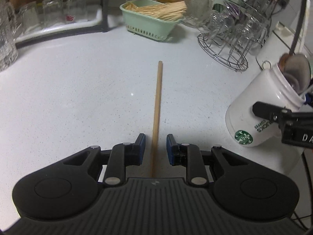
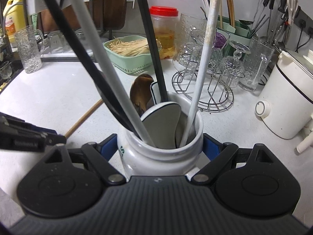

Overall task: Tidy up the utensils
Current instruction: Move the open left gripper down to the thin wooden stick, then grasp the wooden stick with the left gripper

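wooden stick [image 1: 157, 115] lies between open left jaws; right jaws clamp white jar [image 2: 160, 152] near wire rack [image 2: 203, 90]

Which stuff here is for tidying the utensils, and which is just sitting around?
For the job:
- thin wooden stick lying on the counter
- white ceramic Starbucks jar holding utensils
- left gripper
- right gripper

Just lying about:
- green plastic basket
- wire glass rack
- white electric cooker

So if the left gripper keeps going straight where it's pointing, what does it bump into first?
Probably the wooden stick: it lies on the counter between the left gripper's open fingers, apparently untouched. Depth is hard to judge.
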Demonstrator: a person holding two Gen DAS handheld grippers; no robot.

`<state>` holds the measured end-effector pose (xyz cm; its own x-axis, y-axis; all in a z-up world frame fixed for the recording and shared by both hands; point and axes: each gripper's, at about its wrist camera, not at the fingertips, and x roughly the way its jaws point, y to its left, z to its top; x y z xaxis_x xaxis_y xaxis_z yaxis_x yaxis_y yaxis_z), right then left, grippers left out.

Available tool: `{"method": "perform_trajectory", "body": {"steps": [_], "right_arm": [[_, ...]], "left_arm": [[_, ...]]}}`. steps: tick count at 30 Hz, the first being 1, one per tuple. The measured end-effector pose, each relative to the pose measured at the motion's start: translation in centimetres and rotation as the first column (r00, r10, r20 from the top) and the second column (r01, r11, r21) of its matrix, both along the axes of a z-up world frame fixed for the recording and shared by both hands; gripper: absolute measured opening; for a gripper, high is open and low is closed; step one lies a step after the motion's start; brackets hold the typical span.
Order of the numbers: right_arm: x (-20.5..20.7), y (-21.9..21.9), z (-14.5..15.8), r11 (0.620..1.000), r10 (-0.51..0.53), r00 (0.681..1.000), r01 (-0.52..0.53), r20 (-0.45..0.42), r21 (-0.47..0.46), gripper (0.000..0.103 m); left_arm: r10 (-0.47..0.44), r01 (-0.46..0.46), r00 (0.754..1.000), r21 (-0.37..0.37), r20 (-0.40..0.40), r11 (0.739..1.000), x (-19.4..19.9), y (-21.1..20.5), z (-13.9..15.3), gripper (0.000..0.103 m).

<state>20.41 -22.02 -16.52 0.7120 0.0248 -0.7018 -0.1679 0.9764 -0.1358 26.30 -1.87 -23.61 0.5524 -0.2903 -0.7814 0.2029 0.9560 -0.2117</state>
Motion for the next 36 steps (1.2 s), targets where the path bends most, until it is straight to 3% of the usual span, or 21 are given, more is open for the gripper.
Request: {"method": "perform_trajectory", "body": {"steps": [3, 5, 6, 23, 36], "right_arm": [[-0.2, 0.2, 0.1, 1.000, -0.019, 1.000, 0.019, -0.003, -0.001, 0.092], [-0.3, 0.3, 0.2, 1.000, -0.029, 1.000, 0.029, -0.005, -0.002, 0.092], [-0.4, 0.4, 0.2, 0.999, -0.032, 0.999, 0.032, -0.006, -0.002, 0.092], [-0.8, -0.3, 0.3, 0.999, 0.046, 0.999, -0.046, -0.006, -0.003, 0.092], [-2.0, -0.5, 0.3, 0.988, 0.152, 0.988, -0.152, -0.010, -0.001, 0.092]], "left_arm": [[-0.004, 0.004, 1.000, 0.025, -0.002, 1.000, 0.1, -0.5, 0.2, 0.025], [0.005, -0.005, 1.000, 0.040, -0.010, 0.999, 0.2, -0.7, 0.3, 0.007], [0.005, -0.004, 1.000, 0.050, -0.010, 0.999, 0.2, -0.9, 0.3, 0.006], [0.113, -0.112, 0.992, 0.012, -0.053, 0.994, -5.9, -2.1, 0.8, 0.006], [0.174, -0.193, 0.972, -0.113, -0.157, 0.975, -11.3, -3.0, 1.7, 0.006]]}}
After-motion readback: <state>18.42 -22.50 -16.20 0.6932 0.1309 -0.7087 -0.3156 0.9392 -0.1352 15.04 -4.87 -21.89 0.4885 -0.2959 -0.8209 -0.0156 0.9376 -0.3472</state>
